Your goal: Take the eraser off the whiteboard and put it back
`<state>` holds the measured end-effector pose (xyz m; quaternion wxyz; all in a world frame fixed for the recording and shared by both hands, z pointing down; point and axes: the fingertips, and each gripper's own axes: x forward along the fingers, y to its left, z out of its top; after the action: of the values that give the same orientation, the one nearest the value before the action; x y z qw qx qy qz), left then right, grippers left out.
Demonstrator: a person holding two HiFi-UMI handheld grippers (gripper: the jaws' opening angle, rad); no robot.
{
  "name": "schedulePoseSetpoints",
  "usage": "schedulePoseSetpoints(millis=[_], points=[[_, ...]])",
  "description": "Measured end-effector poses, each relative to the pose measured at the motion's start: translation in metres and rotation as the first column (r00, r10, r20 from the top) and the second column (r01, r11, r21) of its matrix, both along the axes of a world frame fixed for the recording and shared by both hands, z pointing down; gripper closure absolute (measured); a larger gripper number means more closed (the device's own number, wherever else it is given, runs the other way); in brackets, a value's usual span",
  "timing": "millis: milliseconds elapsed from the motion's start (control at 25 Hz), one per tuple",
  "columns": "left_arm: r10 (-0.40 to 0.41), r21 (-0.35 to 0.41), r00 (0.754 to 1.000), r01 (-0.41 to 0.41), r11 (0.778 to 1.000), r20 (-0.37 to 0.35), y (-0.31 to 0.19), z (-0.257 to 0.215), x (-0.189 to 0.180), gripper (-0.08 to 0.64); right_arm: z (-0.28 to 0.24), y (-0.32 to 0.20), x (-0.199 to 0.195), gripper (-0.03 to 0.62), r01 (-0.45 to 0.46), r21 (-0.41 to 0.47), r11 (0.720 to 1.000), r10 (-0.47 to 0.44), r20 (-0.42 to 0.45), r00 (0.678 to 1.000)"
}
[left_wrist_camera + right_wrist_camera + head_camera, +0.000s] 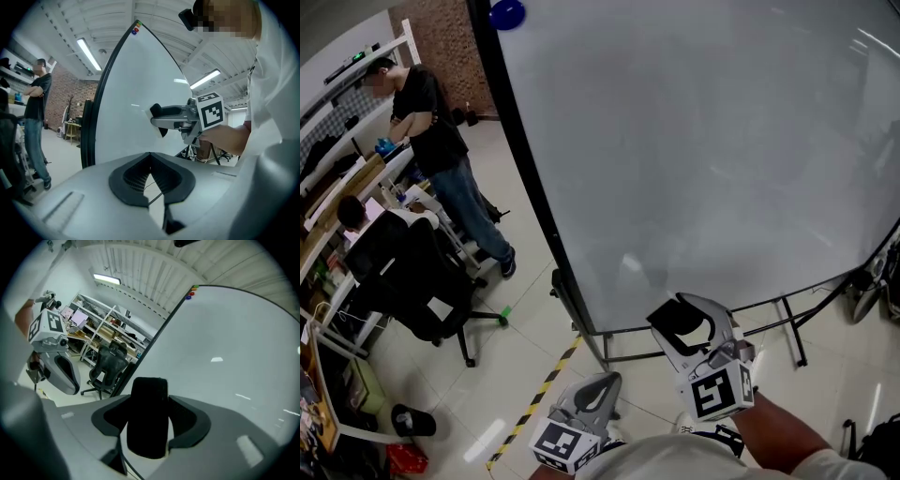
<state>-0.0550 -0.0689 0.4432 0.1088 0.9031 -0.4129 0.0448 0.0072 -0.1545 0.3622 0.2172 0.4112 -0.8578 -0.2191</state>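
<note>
Eraser (149,416) (black) clamped in right gripper (684,319) near whiteboard (703,141), contact unclear; left gripper (150,157) closed, empty.

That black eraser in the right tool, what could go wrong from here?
The right tool grips the eraser by its sides, end sticking out; it might slip or twist when pressed to the whiteboard. The board stands on a light frame, so a hard push might rock it.

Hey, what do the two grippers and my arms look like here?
The left gripper and right gripper are pale grey curved shells with black ribbed pads. Each carries a white cube with black square markers. The person wears a white short-sleeved shirt.
</note>
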Motion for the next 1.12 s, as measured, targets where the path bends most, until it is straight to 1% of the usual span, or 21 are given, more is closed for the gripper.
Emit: schedulePoseSetpoints(millis=[160,360,600,800,1120], points=[[0.001,-0.004,1.000,-0.001,1.000,-0.002,0.003,0.002,-0.002,0.543,-0.011,-0.015,-0.005,0.350,-0.052,0.067,0.996,0.053,-0.002,0.999],[-0.005,-0.002,1.000,0.005,1.000,0.000,0.004,0.000,-0.004,0.543,-0.025,-0.029,-0.016,0.350,-0.078,0.143,0.987,0.081,-0.019,0.997],[-0.017,-0.003,1.000,0.017,1.000,0.004,0.008,-0.004,-0.008,0.543,-0.033,-0.037,-0.023,0.350,-0.090,0.178,0.980,0.097,-0.036,0.995],[-0.026,-0.009,1.000,0.026,1.000,0.008,0.011,0.002,-0.013,0.543,-0.038,-0.044,-0.034,0.350,-0.087,0.219,0.972,0.103,-0.061,0.993],[-0.027,-0.015,1.000,0.027,1.000,0.006,0.019,0.002,-0.011,0.543,-0.040,-0.056,-0.039,0.350,-0.099,0.238,0.966,0.123,-0.088,0.988]])
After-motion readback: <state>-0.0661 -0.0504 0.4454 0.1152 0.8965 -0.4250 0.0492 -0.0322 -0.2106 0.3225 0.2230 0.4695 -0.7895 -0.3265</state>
